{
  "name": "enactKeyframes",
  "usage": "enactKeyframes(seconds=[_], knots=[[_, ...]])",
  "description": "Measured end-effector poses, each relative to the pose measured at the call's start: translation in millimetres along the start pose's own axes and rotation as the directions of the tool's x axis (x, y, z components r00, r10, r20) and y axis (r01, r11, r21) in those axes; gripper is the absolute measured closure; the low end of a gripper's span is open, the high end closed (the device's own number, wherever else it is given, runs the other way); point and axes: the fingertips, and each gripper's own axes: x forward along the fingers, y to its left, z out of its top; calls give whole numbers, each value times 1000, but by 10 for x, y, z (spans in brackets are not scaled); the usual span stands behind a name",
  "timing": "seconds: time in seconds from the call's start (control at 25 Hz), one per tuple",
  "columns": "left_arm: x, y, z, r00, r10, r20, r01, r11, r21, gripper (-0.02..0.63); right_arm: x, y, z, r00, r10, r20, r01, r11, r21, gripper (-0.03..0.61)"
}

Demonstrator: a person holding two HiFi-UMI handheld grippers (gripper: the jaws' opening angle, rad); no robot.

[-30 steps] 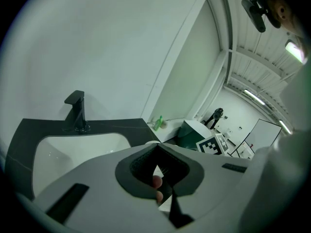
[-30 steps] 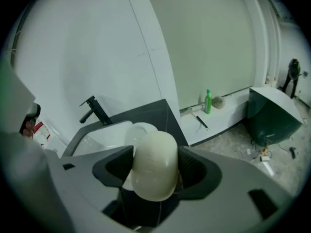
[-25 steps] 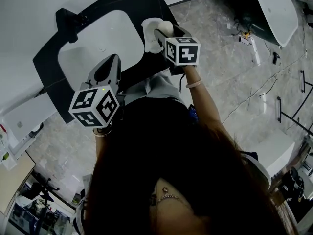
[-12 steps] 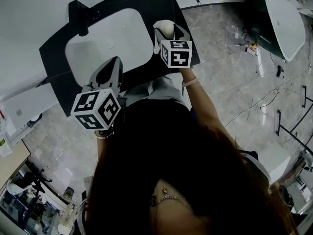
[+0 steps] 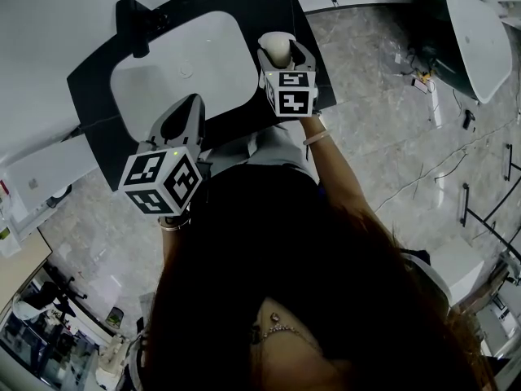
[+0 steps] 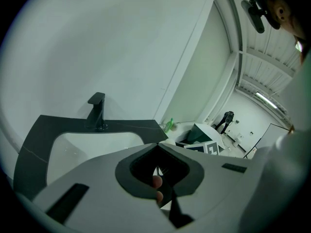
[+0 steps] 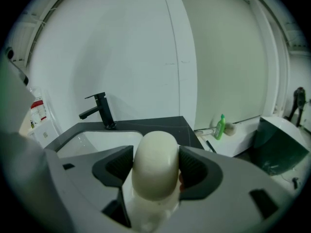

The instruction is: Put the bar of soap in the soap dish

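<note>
A cream oval bar of soap (image 7: 154,164) is clamped upright between the dark pads of my right gripper (image 7: 155,171). In the head view that gripper (image 5: 279,51) and its soap (image 5: 278,49) hang over the dark countertop (image 5: 269,6), just right of the white sink basin (image 5: 179,72). A pale white soap dish (image 7: 146,212) lies directly beneath the bar, mostly hidden; only a white sliver (image 5: 264,41) shows beside the jaws. My left gripper (image 5: 184,111) hovers at the basin's front edge, jaws together and holding nothing.
A black faucet (image 7: 101,109) stands behind the basin (image 7: 107,140). A green bottle (image 7: 221,126) sits on a white ledge to the right. Cables and a white tub (image 5: 476,23) lie on the marble floor at right. The person's body fills the lower head view.
The white dish, plainly visible left of the right gripper a second ago, is now almost covered by the gripper and soap. The left gripper has barely shifted.
</note>
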Motion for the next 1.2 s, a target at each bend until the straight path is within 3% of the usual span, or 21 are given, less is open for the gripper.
enactKeyframes(seconds=[0.52, 0.88, 0.96, 1.04, 1.08, 1.2], knots=[[21, 30, -34, 1000, -1, -7, 1, 1000, -11, 617, 8, -27, -8, 1000, -7, -6, 7, 1000, 8, 285], [51, 4, 10, 1000, -21, 5, 21, 1000, -5, 617, -219, -144, 251, 998, -24, 62, 20, 998, 62, 288], [75, -21, 26, 999, -32, 9, 32, 999, -2, 617, -300, -207, 306, 997, -41, 60, 36, 996, 82, 331], [101, -52, 39, 999, -46, 11, 46, 999, 2, 617, -394, -290, 351, 995, -78, 56, 73, 993, 98, 452], [111, -69, 44, 998, -54, 12, 54, 999, 4, 617, -447, -327, 367, 994, -96, 53, 90, 991, 102, 482], [144, -123, 53, 997, -81, 12, 81, 997, 14, 617, -616, -411, 377, 991, -126, 44, 120, 986, 117, 522]])
